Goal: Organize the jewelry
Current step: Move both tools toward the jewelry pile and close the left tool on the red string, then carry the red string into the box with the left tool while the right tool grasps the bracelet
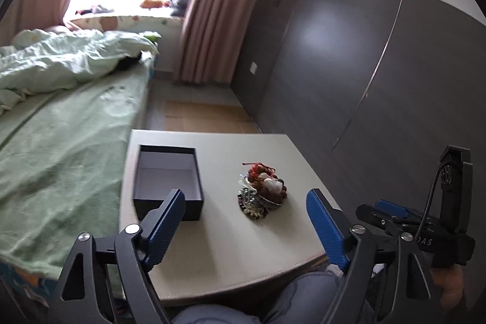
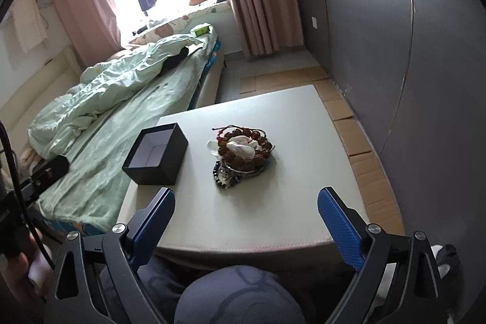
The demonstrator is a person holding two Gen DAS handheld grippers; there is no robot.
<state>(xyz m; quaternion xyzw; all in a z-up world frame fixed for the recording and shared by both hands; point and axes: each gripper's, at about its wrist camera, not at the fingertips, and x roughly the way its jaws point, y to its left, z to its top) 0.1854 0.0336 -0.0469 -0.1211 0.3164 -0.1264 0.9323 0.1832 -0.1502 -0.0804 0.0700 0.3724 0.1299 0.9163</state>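
Note:
A pile of jewelry (image 1: 262,191) lies on the small white table (image 1: 231,257): red-brown bead bracelets, a white piece on top and dark beads below. It also shows in the right wrist view (image 2: 241,155). An open, empty black box (image 1: 167,181) with a pale lining stands to its left, seen too in the right wrist view (image 2: 156,154). My left gripper (image 1: 246,199) is open and empty, held above the table's near edge. My right gripper (image 2: 246,196) is open and empty, also near the front edge; its body shows in the left wrist view (image 1: 425,226).
A bed with green sheets (image 1: 60,141) runs along the table's left side. A dark grey wardrobe (image 1: 379,66) stands at the right. Cardboard sheets (image 2: 349,117) lie on the floor beyond the table. The person's knee (image 2: 237,296) is under the near table edge.

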